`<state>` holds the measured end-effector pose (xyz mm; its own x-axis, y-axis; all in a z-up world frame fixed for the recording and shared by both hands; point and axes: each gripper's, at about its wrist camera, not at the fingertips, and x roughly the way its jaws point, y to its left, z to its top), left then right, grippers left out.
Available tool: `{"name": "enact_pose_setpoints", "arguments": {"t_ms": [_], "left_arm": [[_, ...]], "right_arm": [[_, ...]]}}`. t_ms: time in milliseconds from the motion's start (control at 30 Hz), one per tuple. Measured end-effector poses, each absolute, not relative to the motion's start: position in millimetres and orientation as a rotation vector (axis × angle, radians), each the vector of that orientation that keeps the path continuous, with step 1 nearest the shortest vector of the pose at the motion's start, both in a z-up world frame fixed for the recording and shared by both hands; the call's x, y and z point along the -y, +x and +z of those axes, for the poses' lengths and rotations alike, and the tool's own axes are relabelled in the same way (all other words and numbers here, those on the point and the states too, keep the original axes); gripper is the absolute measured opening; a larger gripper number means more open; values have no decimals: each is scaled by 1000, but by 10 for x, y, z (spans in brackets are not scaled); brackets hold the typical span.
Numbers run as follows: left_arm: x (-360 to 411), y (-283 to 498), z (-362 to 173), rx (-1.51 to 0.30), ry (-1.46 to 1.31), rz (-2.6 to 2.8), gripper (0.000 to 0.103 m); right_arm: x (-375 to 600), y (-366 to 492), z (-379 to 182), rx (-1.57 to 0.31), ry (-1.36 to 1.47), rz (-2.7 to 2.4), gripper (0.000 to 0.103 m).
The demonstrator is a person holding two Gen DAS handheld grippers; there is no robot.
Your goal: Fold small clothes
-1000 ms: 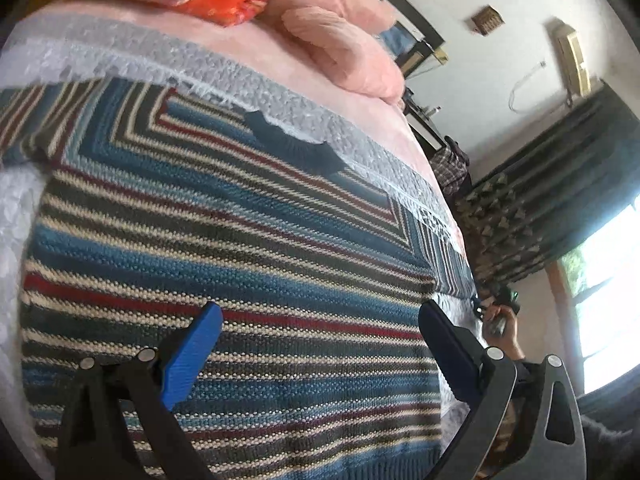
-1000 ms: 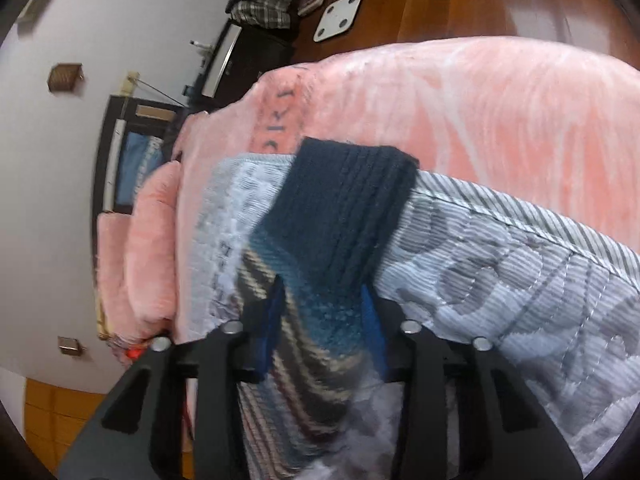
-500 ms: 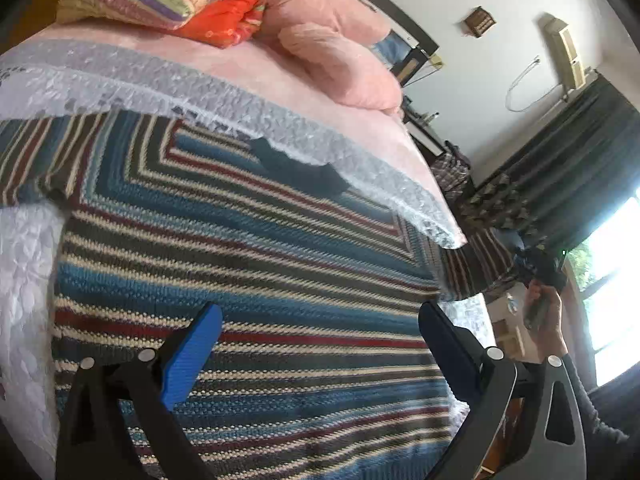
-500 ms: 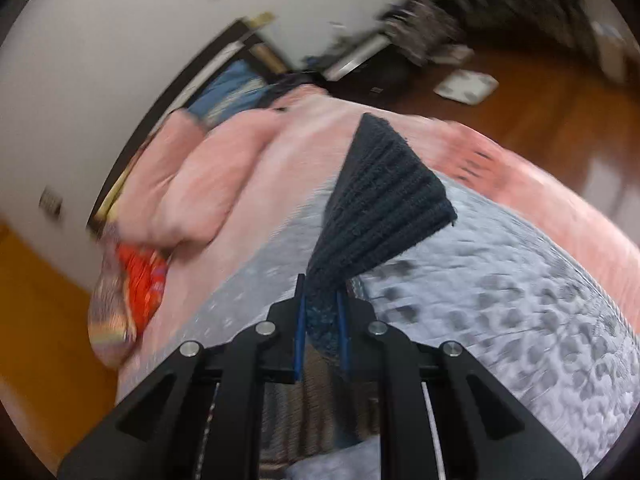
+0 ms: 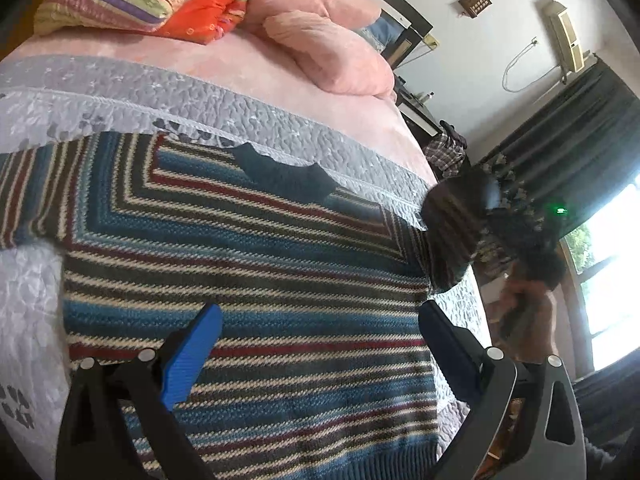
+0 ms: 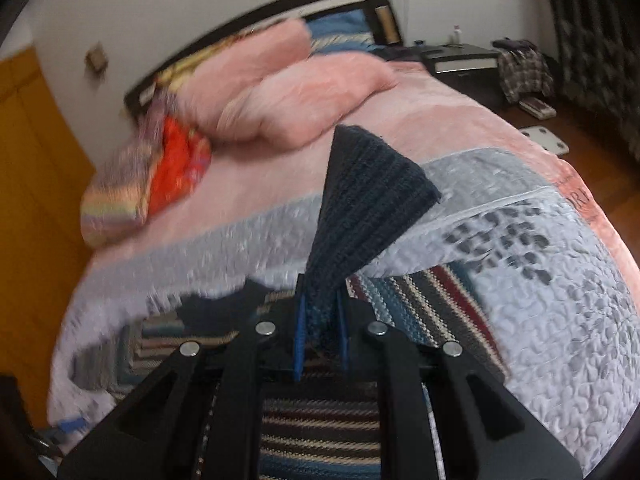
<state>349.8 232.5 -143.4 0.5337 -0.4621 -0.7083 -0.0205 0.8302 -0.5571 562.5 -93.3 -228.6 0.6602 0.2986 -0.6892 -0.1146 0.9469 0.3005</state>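
Sleeve cuff lifted over the sweater

The right gripper point(image 6: 320, 320) pinched the dark cuff point(image 6: 368, 200) at frame centre; the left gripper point(image 5: 316, 340) hung spread wide above the striped sweater point(image 5: 240, 272), flat on the grey quilt point(image 5: 120, 96).

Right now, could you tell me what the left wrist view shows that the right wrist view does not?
Only the left wrist view shows the open left gripper above the sweater's flat body, and the window. Only the right wrist view shows the right gripper shut on the dark ribbed cuff, lifted off the bed, and the wooden floor. Both show the grey quilt and pink pillows.
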Motion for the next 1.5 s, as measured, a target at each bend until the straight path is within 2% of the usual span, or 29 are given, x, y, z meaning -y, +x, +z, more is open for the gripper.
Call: {"name": "enact_pose_setpoints", "arguments": {"t_ms": [300, 367, 433, 500, 667, 733, 833, 933, 1067, 1100, 1167, 1200, 1267, 1400, 1500], "left_arm": [[-2121, 3937, -1667, -1004, -602, -375, 99], [-2088, 4083, -1789, -1023, -663, -382, 99], [-2047, 4211, -1891, -1042, -713, -405, 99], [-2004, 4347, -2026, -1067, -797, -433, 99], [-1823, 4669, -2414, -1135, -980, -468, 99], [-1723, 4779, -2619, -1180, -1030, -454, 99], [-1604, 4882, -2873, -1236, -1054, -421, 99], [-1533, 5006, -3077, -1260, -1097, -386, 99], [-1512, 5119, -3052, -1209, -1084, -370, 95], [-1517, 5118, -3044, -1205, -1078, -365, 91], [-1464, 5204, -3081, -1255, -1051, -364, 17], [-1455, 5221, -3104, -1280, -1033, -352, 12], [-1446, 5265, -3075, -1299, -986, -336, 9], [-1430, 5327, -2790, -1276, -910, -363, 8], [-1500, 5394, -2339, -1214, -857, -404, 8]], "right_arm": [[-328, 5415, -3257, -898, -177, 229, 13], [-519, 5318, -3488, -920, -267, 241, 20], [-584, 5227, -3608, -919, -303, 265, 32], [-587, 5059, -3597, -897, -315, 291, 35], [-188, 4663, -3362, -899, -61, 213, 40], [-14, 4466, -3334, -897, 86, 183, 46], [119, 4253, -3445, -895, 295, 201, 46], [100, 4118, -3614, -878, 329, 237, 46], [73, 4076, -3706, -869, 361, 270, 46], [70, 4082, -3709, -867, 384, 284, 46], [37, 4084, -3701, -863, 385, 308, 46], [10, 4084, -3693, -859, 373, 318, 46], [-23, 4080, -3699, -859, 358, 324, 46], [-26, 4085, -3713, -857, 360, 322, 46], [-56, 4082, -3720, -853, 357, 325, 46]]}}
